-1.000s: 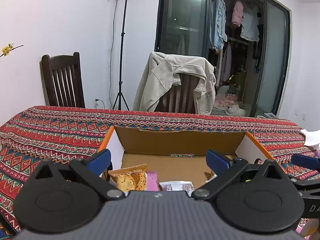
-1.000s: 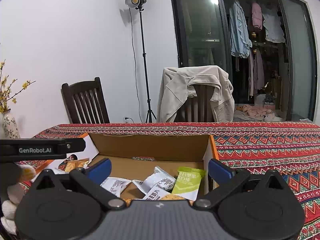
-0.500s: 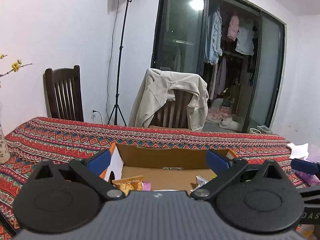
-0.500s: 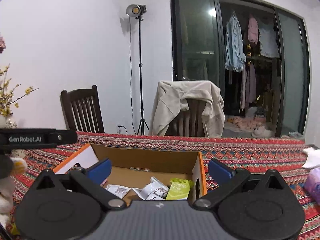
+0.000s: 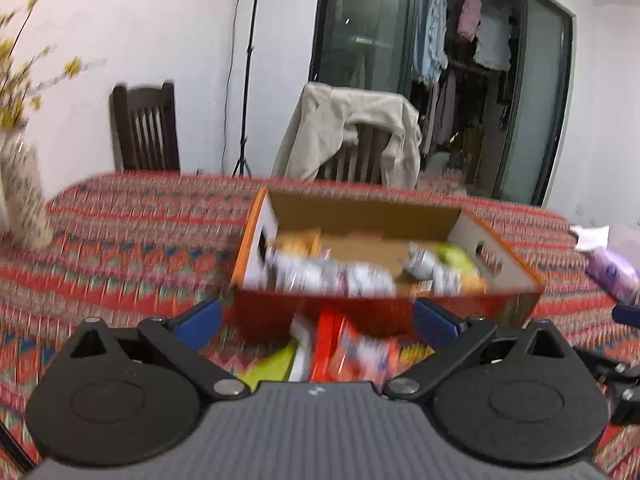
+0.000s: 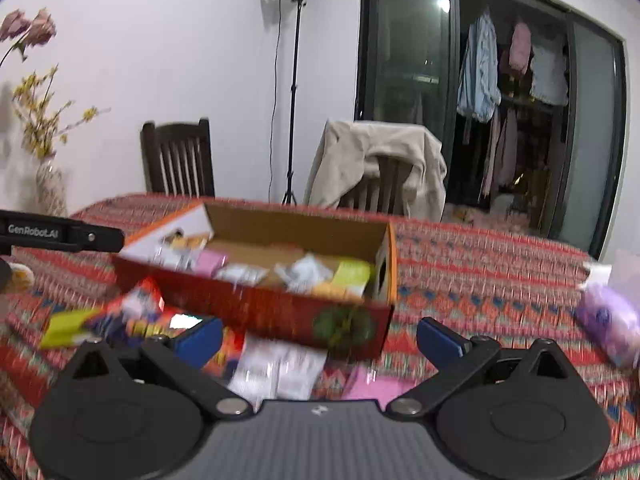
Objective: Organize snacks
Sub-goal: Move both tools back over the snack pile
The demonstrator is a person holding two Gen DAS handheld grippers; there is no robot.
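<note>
An open red and orange cardboard box (image 5: 516, 264) (image 6: 280, 312) sits on the patterned tablecloth and holds several snack packets (image 5: 360, 280) (image 6: 304, 272). More loose packets lie on the cloth in front of the box: a red and orange one (image 5: 352, 352), a yellow-green one (image 6: 68, 328) and a white one (image 6: 280, 364). My left gripper (image 5: 316, 318) is open and empty, above the loose packets near the box's front wall. My right gripper (image 6: 320, 336) is open and empty, in front of the box. Both views are blurred.
A vase with yellow flowers (image 5: 24, 200) (image 6: 50, 184) stands at the table's left. A purple pack (image 5: 612, 276) (image 6: 608, 320) and white tissue lie at the right. Two chairs (image 6: 176, 160), one draped with a beige jacket (image 5: 352, 136), stand behind the table.
Both grippers have pulled back and up from inside the box. The box's front wall and the loose packets in front of it have come into view. Both stay open.
</note>
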